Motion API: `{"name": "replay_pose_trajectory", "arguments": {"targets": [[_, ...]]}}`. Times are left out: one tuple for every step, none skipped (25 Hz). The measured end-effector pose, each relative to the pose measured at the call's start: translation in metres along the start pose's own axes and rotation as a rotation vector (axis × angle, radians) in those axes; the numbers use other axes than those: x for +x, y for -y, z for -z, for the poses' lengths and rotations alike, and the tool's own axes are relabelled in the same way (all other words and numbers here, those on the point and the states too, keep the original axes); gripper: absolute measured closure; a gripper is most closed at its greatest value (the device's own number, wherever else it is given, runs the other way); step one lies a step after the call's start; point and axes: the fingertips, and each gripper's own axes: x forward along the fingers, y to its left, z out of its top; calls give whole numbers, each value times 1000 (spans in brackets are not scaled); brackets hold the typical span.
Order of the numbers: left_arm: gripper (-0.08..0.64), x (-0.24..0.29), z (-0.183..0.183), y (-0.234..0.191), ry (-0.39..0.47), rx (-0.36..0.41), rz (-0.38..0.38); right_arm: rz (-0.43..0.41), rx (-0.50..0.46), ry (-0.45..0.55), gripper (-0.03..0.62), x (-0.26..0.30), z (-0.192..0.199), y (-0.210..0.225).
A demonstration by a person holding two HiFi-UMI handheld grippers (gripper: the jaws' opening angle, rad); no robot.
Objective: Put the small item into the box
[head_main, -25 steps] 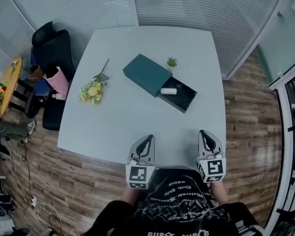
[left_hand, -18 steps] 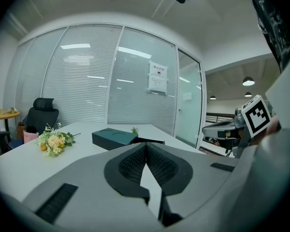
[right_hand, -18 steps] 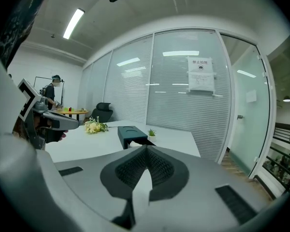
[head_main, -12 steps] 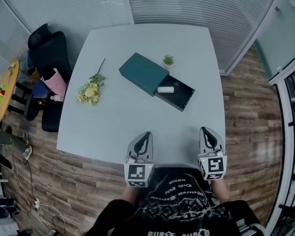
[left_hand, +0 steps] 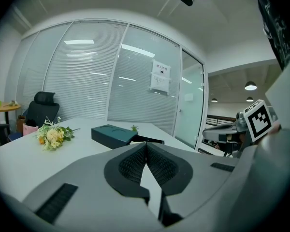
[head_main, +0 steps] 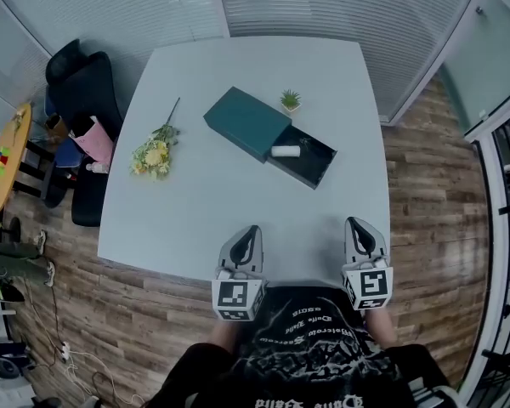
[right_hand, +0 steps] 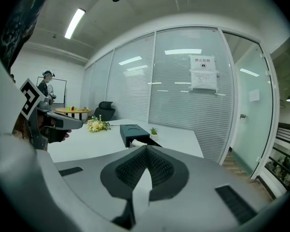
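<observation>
A dark teal box [head_main: 248, 123] lies near the middle of the white table [head_main: 204, 211], its drawer [head_main: 306, 160] pulled out to the right. A small white item [head_main: 285, 151] lies inside the drawer at its left end. The box [left_hand: 113, 135] and the box [right_hand: 134, 132] also show far off in the two gripper views. My left gripper [head_main: 252, 231] and my right gripper [head_main: 355, 223] rest at the table's near edge, far from the box. Both are shut with nothing between the jaws.
A tiny potted plant [head_main: 290, 101] stands just behind the box. A bunch of yellow flowers [head_main: 155, 153] lies at the table's left. A black chair [head_main: 81, 83] and a round wooden table [head_main: 4, 155] stand to the left. Glass walls with blinds run behind.
The head view has shifted slightly, so the table and box sit a little higher and to the left. Both grippers stay at the near edge, shut.
</observation>
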Motion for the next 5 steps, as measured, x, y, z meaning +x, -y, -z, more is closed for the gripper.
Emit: {"name": "replay_pose_trajectory", "arguments": {"targets": [[543, 0, 0, 0, 0, -1, 1, -3, -1, 0, 584, 0, 0, -1], [543, 0, 1, 1, 1, 1, 5, -6, -4, -2, 584, 1, 0, -2], [543, 1, 1, 2, 3, 4, 9, -8, -8, -4, 584, 1, 0, -2], [543, 2, 0, 3, 3, 7, 13, -10, -13, -6, 584, 1, 0, -3], [543, 2, 0, 4, 4, 11, 17, -12, -17, -7, 584, 2, 0, -4]]}}
